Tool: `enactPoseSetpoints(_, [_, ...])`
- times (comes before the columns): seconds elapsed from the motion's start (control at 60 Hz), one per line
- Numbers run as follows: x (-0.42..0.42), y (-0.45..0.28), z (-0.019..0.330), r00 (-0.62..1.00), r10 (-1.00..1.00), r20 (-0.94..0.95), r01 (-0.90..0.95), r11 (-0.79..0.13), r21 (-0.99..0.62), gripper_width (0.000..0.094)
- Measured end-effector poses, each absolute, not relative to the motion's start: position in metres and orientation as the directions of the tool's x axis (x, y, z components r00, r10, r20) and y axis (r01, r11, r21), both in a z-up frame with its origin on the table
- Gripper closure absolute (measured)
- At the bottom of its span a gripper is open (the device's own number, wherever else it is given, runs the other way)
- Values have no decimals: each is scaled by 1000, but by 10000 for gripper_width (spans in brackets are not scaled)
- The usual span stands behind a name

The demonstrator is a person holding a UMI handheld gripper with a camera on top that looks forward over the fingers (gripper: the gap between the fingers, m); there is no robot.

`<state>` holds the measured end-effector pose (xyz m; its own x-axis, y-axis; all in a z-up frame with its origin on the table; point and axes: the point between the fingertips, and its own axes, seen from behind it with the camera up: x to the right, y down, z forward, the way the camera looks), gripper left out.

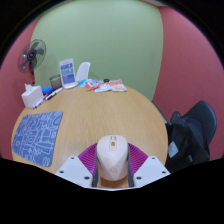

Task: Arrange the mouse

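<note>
A pale pink-white computer mouse (112, 157) sits between my gripper's (112, 165) two fingers, its scroll wheel pointing away from me. Both magenta pads (89, 156) press against its sides, so the gripper is shut on it. The mouse hangs just over the near part of the round wooden table (95, 115). A blue-grey patterned mouse mat (38, 135) lies on the table to the left of the fingers.
At the table's far edge stand a white box with a blue label (67, 72), a glass (56, 81), a white mug (32, 96) and several small colourful items (105, 87). A fan (33, 56) stands beyond. A black office chair (192, 132) is on the right.
</note>
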<state>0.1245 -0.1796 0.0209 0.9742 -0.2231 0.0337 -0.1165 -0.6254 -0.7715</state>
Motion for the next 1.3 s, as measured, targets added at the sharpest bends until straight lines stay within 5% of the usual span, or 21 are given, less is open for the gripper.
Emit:
enactPoseSetpoints(0.183, [127,-139,135,958,-287,-2,-145,-481,-865,543])
enactPoseSetpoints(0.35, [39,-87,218,984,-173,-35,-97,-366,-926,544])
enactPoseSetpoints(0.45, [-50,-66,204,996,-67,-51,-74,-387,-919,547])
enactPoseSetpoints(0.567, [-143,-60,114,995,21,-101,-76,-520,-851,546])
enactPoseSetpoints(0.683, [-184,-60,39,995,35,-97,-57,-595,-802,543])
enactPoseSetpoints(0.85, [-200,-57,-4,996,19,-88,-55,-649,-759,437])
enactPoseSetpoints(0.917, [-198,-56,0,997,7,-72,-51,-637,-770,362])
enactPoseSetpoints(1.0, [-200,-62,14,999,12,-52,-32,-635,-771,69])
enactPoseSetpoints(1.05, [-198,-69,27,999,10,-33,-19,-632,-774,128])
enactPoseSetpoints(1.3, [-203,-142,132,999,-29,16,-4,-575,-818,90])
